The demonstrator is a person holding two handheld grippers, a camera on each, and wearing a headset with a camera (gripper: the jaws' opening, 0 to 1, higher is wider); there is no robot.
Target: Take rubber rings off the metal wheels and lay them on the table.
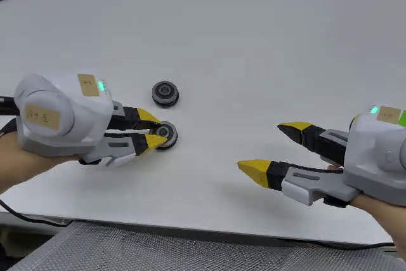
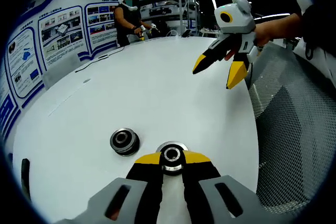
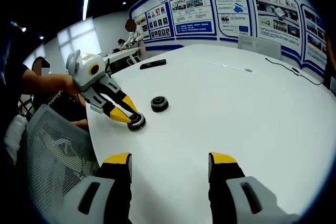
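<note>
Your left gripper (image 1: 158, 129) is clamped on the near wheel (image 1: 165, 132) on the table (image 1: 254, 61). The far wheel (image 1: 165, 93) lies just beyond. Your right gripper (image 1: 263, 146) hangs released, well to the right. Step in hand appears to be securing the first wheel. Next, bring the right jaws across to pinch its rubber ring (image 1: 175, 135).

The table (image 1: 254, 49) was plain white. The near wheel (image 1: 167, 135) and far wheel (image 1: 165, 92) were black, silver-hubbed. The left gripper (image 1: 161, 129) and right gripper (image 1: 259, 146) were white, with black, yellow-tipped jaws.
</note>
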